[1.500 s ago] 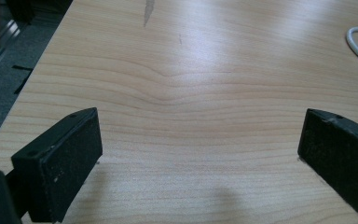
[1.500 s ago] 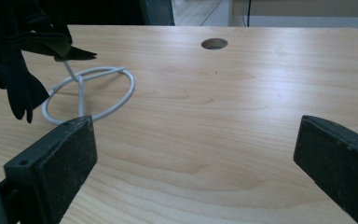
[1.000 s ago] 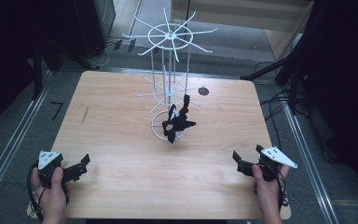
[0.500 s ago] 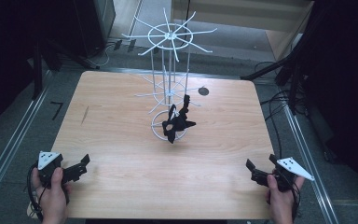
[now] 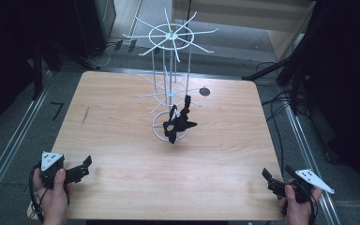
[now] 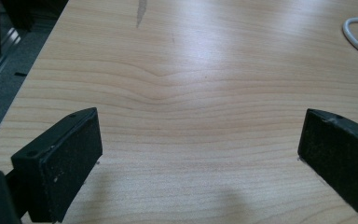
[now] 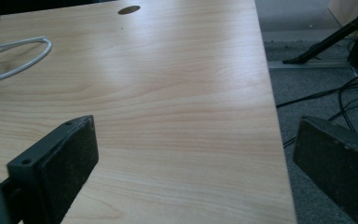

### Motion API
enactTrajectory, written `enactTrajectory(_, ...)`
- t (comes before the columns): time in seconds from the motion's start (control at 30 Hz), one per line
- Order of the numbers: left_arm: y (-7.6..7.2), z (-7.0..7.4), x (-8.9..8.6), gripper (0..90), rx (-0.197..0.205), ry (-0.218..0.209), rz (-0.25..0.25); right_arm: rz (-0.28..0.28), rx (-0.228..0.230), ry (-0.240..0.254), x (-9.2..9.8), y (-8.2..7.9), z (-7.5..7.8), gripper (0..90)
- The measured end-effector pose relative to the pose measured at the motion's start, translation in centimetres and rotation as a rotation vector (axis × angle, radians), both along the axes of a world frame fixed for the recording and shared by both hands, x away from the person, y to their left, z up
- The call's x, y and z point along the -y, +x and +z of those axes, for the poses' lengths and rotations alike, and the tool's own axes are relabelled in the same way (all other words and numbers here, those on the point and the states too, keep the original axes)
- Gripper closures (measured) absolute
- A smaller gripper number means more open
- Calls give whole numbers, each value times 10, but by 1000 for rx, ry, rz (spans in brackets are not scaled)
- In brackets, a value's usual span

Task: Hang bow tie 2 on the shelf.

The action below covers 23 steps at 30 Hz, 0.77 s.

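White wire rack (image 5: 171, 84) stands mid-table, high view revealing a black object (image 5: 177, 123) on it; both grippers released.

A wire rack (image 5: 170, 84) stands mid-frame on the tabletop (image 5: 122, 140) (toward its far edge); tools sit at lower left (image 5: 82, 168) and lower right (image 5: 270, 180).

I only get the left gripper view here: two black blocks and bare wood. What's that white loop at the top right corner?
Observer: It is the ring base of a white wire rack standing mid-table.
Operator: Anything on it?
Observer: Yes, a black object hangs low on it, by the base.
Operator: And the other tool?
Observer: The right gripper is at the table's near right corner, jaws open, one of them out past the edge.
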State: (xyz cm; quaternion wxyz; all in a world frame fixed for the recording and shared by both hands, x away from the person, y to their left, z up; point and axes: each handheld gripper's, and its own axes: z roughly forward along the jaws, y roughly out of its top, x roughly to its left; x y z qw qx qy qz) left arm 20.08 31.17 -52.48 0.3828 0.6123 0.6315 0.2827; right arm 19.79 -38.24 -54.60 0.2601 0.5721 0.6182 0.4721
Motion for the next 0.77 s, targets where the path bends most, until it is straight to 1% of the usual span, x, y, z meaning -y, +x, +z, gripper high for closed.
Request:
enactTrajectory(0.03,1,0,0,0,-3,5,-5,-2,-1,0,1,0,0,17)
enactTrajectory(0.07,1,0,1,0,-8,9,-8,2,-6,-13,1,-1,-2,19)
enactTrajectory(0.17,1,0,2,0,-11,24,-17,29,-18,-41,-3,-1,-5,23)
enactTrajectory(0.23,1,0,3,0,-11,25,-23,30,-18,-44,-3,-1,-5,28)
enactTrajectory(0.27,1,0,3,0,-11,24,-26,27,-15,-48,-4,-1,-5,44)
enactTrajectory(0.3,2,0,2,0,-11,23,-31,17,-13,-49,-4,-1,-5,60)
enactTrajectory(0.37,2,0,3,0,-19,25,-40,6,-15,-41,-5,0,-5,63)
enactTrajectory(0.43,3,0,3,0,-22,26,-48,5,-13,-41,-4,0,-5,63)
enactTrajectory(0.57,3,-1,3,0,-30,23,-59,4,-26,-37,-4,1,-5,63)
enactTrajectory(0.67,3,-1,3,0,-36,20,-59,3,-36,-36,-5,1,-5,65)
enactTrajectory(0.77,3,-1,3,0,-38,24,-58,3,-36,-46,-6,1,-5,65)
